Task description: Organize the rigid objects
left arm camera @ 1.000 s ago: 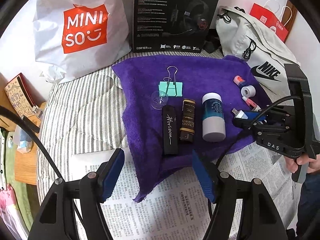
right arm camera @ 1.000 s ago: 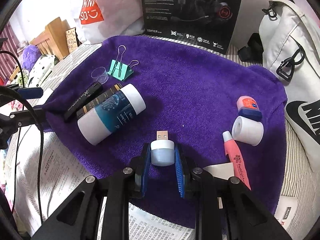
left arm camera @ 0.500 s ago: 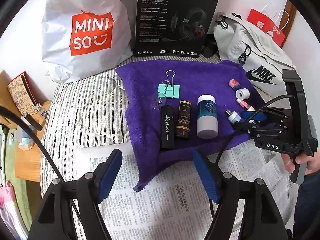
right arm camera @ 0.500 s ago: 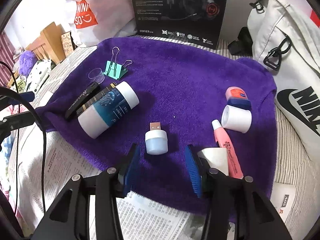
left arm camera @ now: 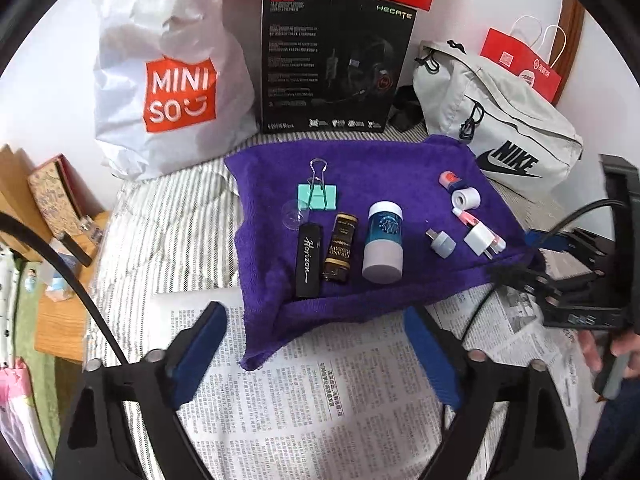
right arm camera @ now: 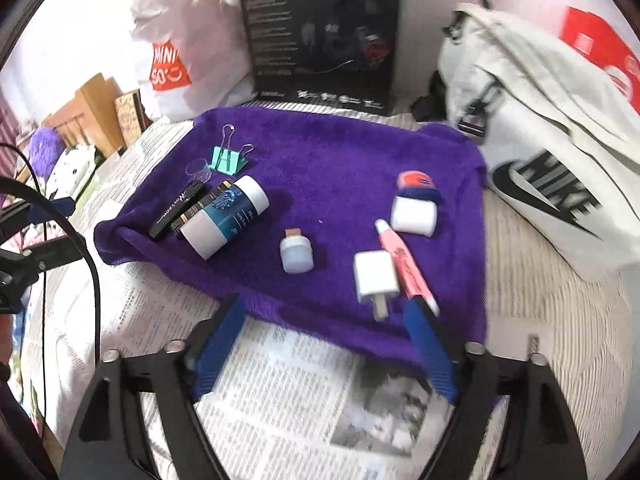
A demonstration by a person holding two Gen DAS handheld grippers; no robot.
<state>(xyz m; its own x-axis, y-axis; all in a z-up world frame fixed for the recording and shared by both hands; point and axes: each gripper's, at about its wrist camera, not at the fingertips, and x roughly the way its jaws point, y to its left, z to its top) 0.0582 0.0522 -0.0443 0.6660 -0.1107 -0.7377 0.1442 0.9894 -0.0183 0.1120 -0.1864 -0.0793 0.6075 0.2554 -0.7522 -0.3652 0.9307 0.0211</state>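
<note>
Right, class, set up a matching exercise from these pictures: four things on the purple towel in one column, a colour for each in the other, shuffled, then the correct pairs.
Things:
1. binder clip
2. Horizon case
3. USB adapter
4. wall charger plug

Colours:
A. white
B. mint green
C. pale blue
D. black

Pairs: 1-B, 2-D, 3-C, 4-A
</note>
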